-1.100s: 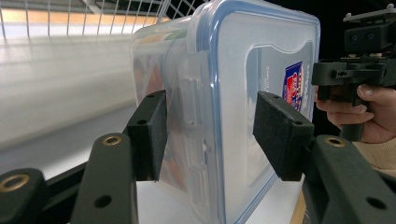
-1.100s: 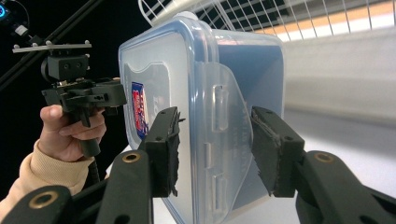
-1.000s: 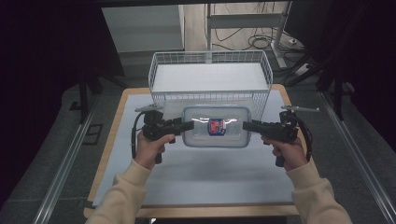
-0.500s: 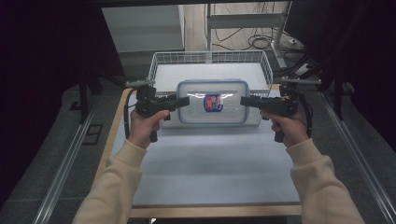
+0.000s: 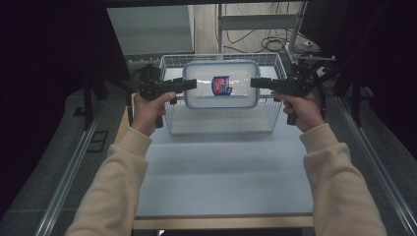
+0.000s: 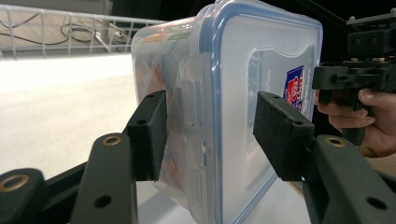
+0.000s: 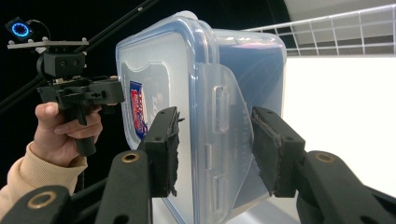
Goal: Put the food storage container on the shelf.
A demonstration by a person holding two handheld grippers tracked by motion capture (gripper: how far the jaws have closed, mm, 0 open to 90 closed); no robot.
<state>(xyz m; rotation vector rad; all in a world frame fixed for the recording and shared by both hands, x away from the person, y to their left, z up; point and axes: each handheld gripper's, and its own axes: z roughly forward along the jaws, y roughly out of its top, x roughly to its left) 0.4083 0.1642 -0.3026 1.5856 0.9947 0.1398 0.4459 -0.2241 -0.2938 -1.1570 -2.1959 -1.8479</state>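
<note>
A clear plastic container (image 5: 221,84) with a blue-rimmed lid and a small red and blue label is held up in the air between the two hand-held grippers, above the white wire basket (image 5: 222,117) that stands at the far end of the surface (image 5: 223,182). In the high view the lid faces upward toward the camera and the container hangs level, over the basket's open top and apart from its floor. The left hand-held gripper (image 5: 189,84) comes in from the container's left end and is closed on it: in the left gripper view (image 6: 210,128) its two black padded jaws stand on either side of the end wall with its latch flap, one pad on the lid side and one on the body side. The right hand-held gripper (image 5: 255,82) grips the opposite end the same way; in the right gripper view (image 7: 215,147) its jaws sit astride the latch flap there. Through the misted wall something orange-brown seems to lie inside, though it is too blurred to make out. Both forearms wear cream sleeves (image 5: 118,177), and each hand (image 5: 147,109) wraps its gripper's handle.
</note>
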